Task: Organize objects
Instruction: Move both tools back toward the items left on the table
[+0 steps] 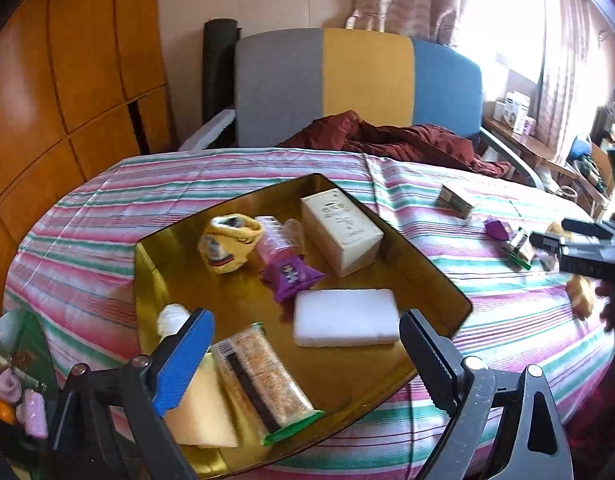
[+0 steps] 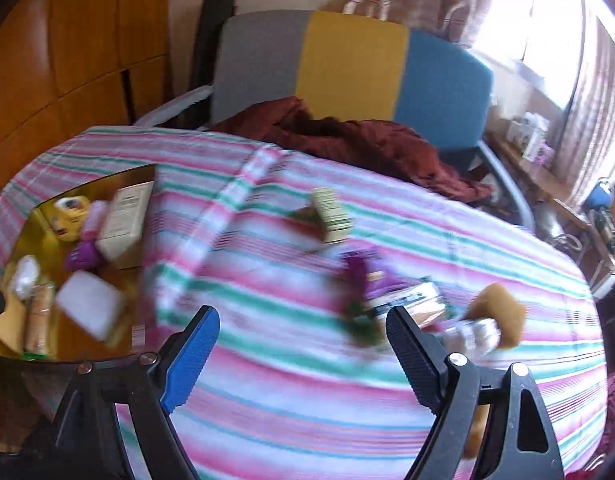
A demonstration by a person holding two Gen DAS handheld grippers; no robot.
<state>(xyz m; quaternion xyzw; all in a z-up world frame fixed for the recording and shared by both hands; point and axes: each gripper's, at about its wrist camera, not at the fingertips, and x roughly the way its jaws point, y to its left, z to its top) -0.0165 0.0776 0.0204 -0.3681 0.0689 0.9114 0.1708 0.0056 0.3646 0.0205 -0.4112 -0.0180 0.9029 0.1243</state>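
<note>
Currently both grippers hang over a bed spread with a pink, green and white striped sheet (image 1: pixel 235 172), and neither holds anything.

From the left wrist view, the left gripper (image 1: pixel 303 354) has its jaws wide apart over a shallow gold tray (image 1: pixel 447 284). Inside the tray lie a cream box (image 1: pixel 341 234) at about 12 o'clock, a white foam block (image 1: pixel 345 316) at the centre, a purple packet (image 1: pixel 289 276) and a yellow pouch (image 1: pixel 229 242) toward 10 o'clock, and a long snack packet (image 1: pixel 263 384) at 6 o'clock, between the jaws but not touched by them.

From the right wrist view, the right gripper (image 2: pixel 303 354) also has its jaws apart, with only sheet between them. Loose things still wait on the bed: a small green-striped box (image 2: pixel 331 214) at 12 o'clock, a purple wrapper (image 2: pixel 365 276) at 1 o'clock, a flat carton (image 2: pixel 411 300) just past the right jaw, and a brown lump (image 2: pixel 501 314) at 2 o'clock. This view is heavily blurred.

Risks, as I judge them: the loose things sit close together, so closing on one may nudge or drag its neighbour. The soft sheet could bunch into the jaws. The tray rests on bedding and may tip if pressed at an edge.

Writing: the cream box carries print and the snack packet a barcode, but nothing can be read.
</note>
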